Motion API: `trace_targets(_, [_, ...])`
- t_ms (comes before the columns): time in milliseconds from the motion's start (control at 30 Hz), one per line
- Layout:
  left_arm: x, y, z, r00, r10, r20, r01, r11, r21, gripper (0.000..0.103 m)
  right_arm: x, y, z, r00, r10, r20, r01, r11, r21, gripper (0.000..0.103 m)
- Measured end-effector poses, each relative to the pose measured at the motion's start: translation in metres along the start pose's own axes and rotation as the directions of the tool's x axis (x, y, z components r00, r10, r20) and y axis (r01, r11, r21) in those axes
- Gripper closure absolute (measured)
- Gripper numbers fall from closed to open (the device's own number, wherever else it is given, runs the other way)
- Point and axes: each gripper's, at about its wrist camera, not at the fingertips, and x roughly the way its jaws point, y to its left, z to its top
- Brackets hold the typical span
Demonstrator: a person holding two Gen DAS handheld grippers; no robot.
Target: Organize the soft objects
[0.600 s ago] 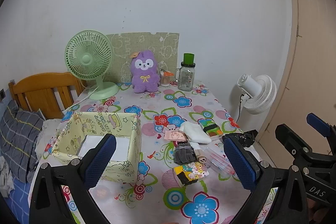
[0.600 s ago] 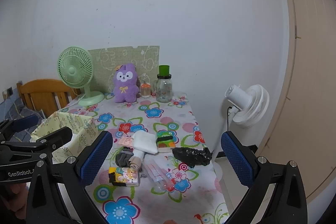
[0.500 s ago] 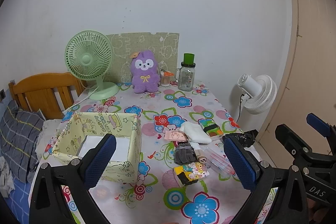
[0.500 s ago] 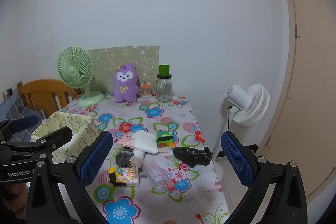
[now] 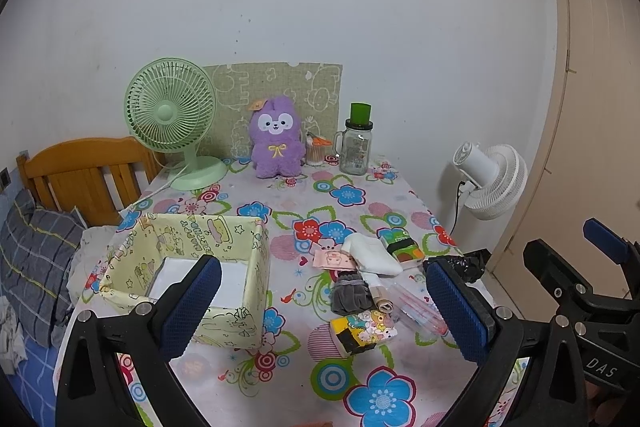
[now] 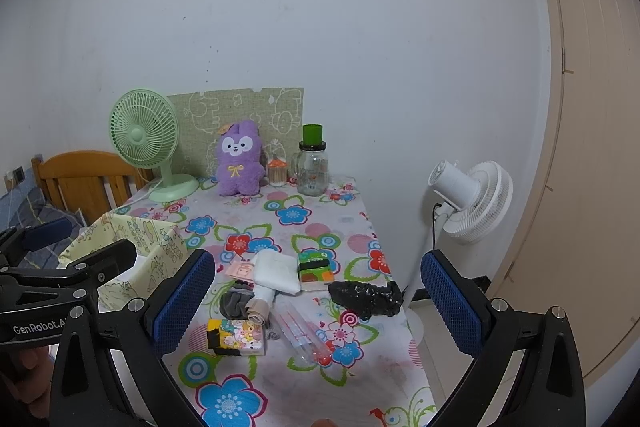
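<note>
A yellow fabric storage box (image 5: 208,239) (image 6: 148,231) stands on the left of the flowered table. To its right lies a cluster of soft things: a white folded cloth (image 5: 372,251) (image 6: 276,271), a grey scrunchie (image 5: 350,293) (image 6: 234,301), a beige roll (image 6: 258,309), cartoon tissue packs (image 5: 366,329) (image 6: 236,337) and a black crumpled bag (image 5: 464,263) (image 6: 368,297). My left gripper (image 5: 324,309) and right gripper (image 6: 320,301) hover open above the table's near end, with nothing between the fingers.
A purple plush (image 5: 276,139), a green desk fan (image 5: 172,115) and a glass jar (image 5: 356,147) stand along the back wall. A clear tube packet (image 6: 304,335) lies near the cluster. A white floor fan (image 5: 492,181) stands right of the table; a wooden bed frame (image 5: 80,171) left.
</note>
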Motion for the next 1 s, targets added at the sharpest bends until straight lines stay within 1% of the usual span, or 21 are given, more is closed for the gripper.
trace_targets(600, [-0.004, -0.001, 0.003, 1.000, 0.001, 0.012, -0.001, 1.000, 0.003, 0.000, -0.005, 0.000, 0.002, 1.000, 0.002, 0.003, -0.002, 1.000, 0.009, 0.000])
trace_targets(867, [-0.008, -0.003, 0.004, 1.000, -0.003, 0.017, 0.003, 1.000, 0.002, 0.000, -0.010, 0.001, 0.005, 1.000, -0.019, 0.014, 0.019, 1.000, -0.001, 0.000])
trace_targets(1000, [-0.009, -0.004, 0.005, 1.000, -0.001, 0.019, 0.001, 1.000, 0.002, 0.000, -0.011, 0.001, 0.005, 1.000, -0.015, 0.013, 0.015, 1.000, 0.002, 0.000])
